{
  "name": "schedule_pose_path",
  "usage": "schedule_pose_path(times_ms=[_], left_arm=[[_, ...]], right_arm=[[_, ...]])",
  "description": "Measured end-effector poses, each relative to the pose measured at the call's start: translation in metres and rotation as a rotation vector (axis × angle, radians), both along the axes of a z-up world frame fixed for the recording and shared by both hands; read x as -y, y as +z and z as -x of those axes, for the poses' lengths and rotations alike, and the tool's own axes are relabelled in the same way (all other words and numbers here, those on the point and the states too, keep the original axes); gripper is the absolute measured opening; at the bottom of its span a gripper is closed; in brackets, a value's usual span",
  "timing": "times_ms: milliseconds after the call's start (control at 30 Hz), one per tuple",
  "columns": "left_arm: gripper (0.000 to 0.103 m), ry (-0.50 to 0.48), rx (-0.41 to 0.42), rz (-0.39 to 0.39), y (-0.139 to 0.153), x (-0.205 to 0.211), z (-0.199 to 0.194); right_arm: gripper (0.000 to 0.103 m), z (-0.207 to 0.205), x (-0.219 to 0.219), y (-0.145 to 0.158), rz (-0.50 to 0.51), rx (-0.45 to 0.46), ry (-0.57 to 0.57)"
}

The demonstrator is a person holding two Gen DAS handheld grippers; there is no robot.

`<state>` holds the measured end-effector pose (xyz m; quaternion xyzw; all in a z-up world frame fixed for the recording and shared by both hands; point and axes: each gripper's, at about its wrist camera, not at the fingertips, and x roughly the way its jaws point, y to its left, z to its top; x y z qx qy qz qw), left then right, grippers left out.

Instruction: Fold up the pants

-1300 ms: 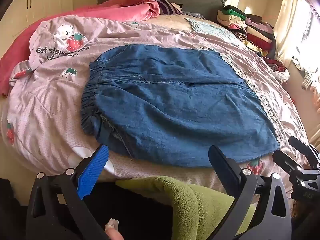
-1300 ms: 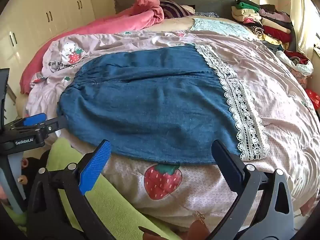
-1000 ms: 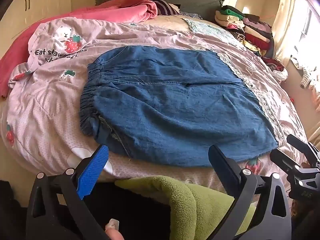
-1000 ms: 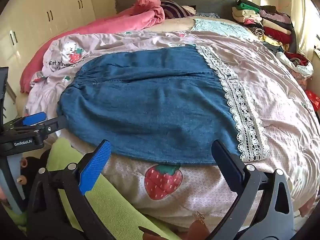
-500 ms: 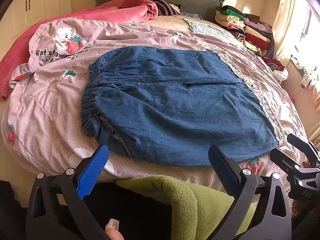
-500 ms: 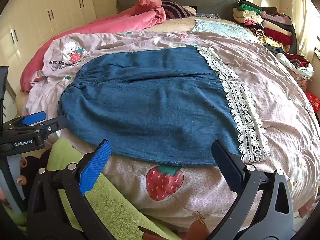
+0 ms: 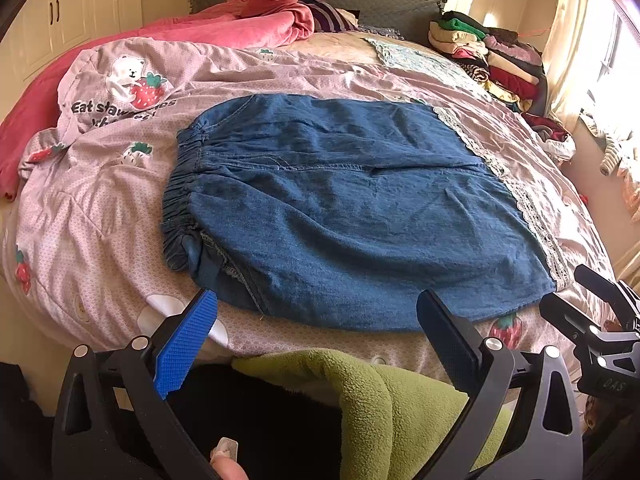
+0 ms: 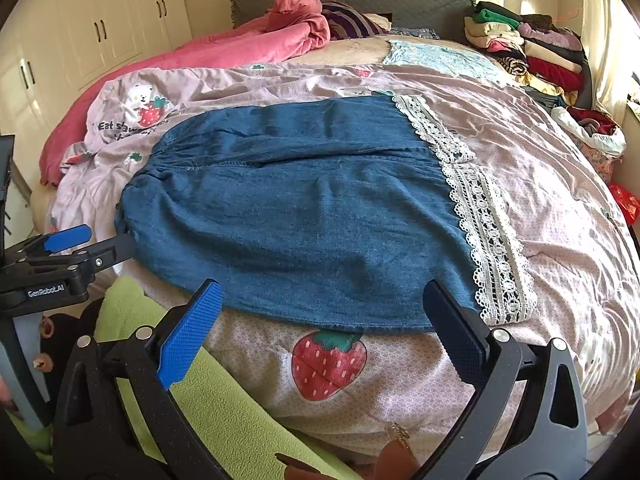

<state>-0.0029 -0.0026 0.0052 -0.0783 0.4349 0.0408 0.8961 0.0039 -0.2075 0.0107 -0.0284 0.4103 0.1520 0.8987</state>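
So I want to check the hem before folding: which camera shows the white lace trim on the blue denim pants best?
The right wrist view: the white lace trim lies near, its pattern clear. In the left wrist view it is a thin edge-on strip along the blue denim pants.

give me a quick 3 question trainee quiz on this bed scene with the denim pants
1. True or false: the left tool is shut on the denim pants.
2. Multiple choice: the white lace trim runs along which end of the pants? A) the elastic waistband end B) the leg hem end C) the edge nearest the tools
3. Fill in: the pants lie spread flat on a pink ____ printed quilt.

Key:
1. False. Both the left tool and the right tool are open and short of the fabric.
2. B. The elastic waistband is at the opposite end.
3. Strawberry.
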Motion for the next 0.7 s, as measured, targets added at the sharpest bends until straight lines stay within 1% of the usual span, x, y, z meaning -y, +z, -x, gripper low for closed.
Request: schedule_pose_path(times_ms=[700], left_arm=[[0.099,0.008,0.003,-0.005,0.0021,-0.0017,0.0024]], right_arm=[[0.095,-0.0004,0.0008,0.0017,0.0,0.004,-0.003]])
